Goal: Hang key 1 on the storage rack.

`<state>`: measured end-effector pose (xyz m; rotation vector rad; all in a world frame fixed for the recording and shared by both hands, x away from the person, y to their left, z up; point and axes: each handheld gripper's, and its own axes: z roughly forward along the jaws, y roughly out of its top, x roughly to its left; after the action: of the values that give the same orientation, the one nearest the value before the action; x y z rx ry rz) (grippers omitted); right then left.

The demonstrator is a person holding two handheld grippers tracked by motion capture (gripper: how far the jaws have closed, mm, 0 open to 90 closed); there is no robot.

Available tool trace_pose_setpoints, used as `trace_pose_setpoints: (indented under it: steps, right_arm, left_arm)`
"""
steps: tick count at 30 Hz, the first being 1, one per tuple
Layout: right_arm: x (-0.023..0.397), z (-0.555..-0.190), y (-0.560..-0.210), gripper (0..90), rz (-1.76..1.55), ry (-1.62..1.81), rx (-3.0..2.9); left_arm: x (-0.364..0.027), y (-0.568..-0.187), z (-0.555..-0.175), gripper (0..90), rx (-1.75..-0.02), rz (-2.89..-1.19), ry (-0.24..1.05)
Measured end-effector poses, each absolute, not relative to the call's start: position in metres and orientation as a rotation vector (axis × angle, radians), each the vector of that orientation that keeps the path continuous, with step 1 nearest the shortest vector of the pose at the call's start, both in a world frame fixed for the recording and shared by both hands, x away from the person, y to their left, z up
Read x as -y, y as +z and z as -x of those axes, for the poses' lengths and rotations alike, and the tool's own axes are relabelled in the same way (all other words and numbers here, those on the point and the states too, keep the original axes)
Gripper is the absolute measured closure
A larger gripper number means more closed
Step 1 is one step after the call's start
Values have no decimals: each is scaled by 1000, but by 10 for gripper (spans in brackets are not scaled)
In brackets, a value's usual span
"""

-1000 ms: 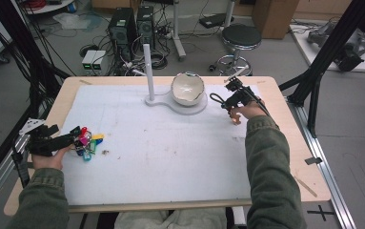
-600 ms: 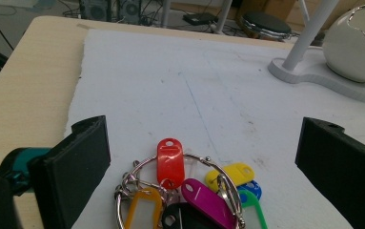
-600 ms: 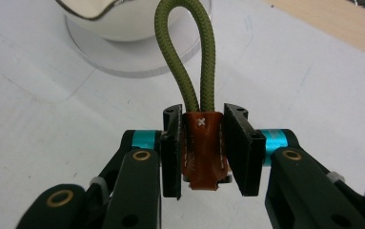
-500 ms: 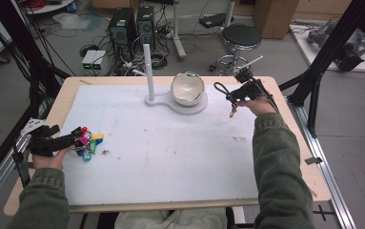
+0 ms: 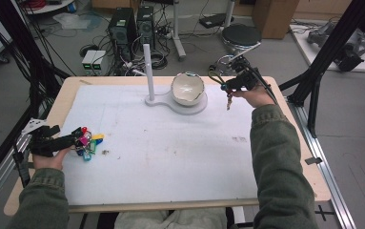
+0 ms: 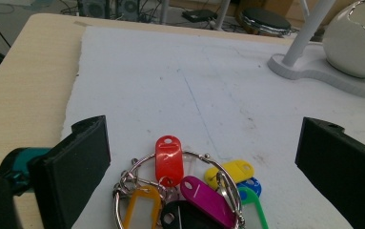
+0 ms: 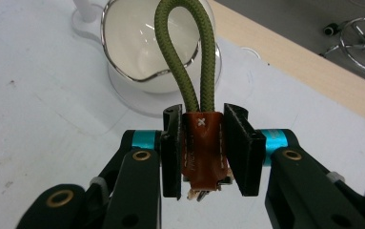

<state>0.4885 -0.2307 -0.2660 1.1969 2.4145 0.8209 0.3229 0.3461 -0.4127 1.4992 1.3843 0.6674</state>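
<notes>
Right hand-held gripper (image 7: 203,152) is clamped on the brown leather tab of a green cord loop (image 7: 186,52), held up just beside the white bowl (image 5: 187,88). Left hand-held gripper (image 6: 204,157) stands wide open around a ring of coloured key tags (image 6: 189,191) lying on the tabletop (image 5: 170,157).

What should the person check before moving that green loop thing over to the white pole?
1. Grip: the right gripper is shut on the brown leather tab of the green cord loop: ok.
2. Loop open: the cord stands up in a clear open loop above the jaws: ok.
3. Lifted: in the high view the keychain hangs from the gripper, a key dangling above the mat: ok.
4. Way to the white post: the white bowl sits between the gripper and the post: not ok, go over it.
5. Post tip free: nothing hangs on it: ok.
6. Left gripper: open around the coloured key tags, far from the post: ok.
</notes>
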Motion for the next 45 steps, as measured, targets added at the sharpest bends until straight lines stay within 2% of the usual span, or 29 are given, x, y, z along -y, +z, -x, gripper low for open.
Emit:
trace_pose_setpoints:
  steps: [19,45]
  right_arm:
    - [178,-494,-231,691,-1093,820,-2427]
    - [87,-496,-219,689,-962,841,-2504]
  left_arm:
    - [-347,-413,-321,49,-1380,-1518,692]
    - [-349,-412,-321,49,-1363,-1495,692]
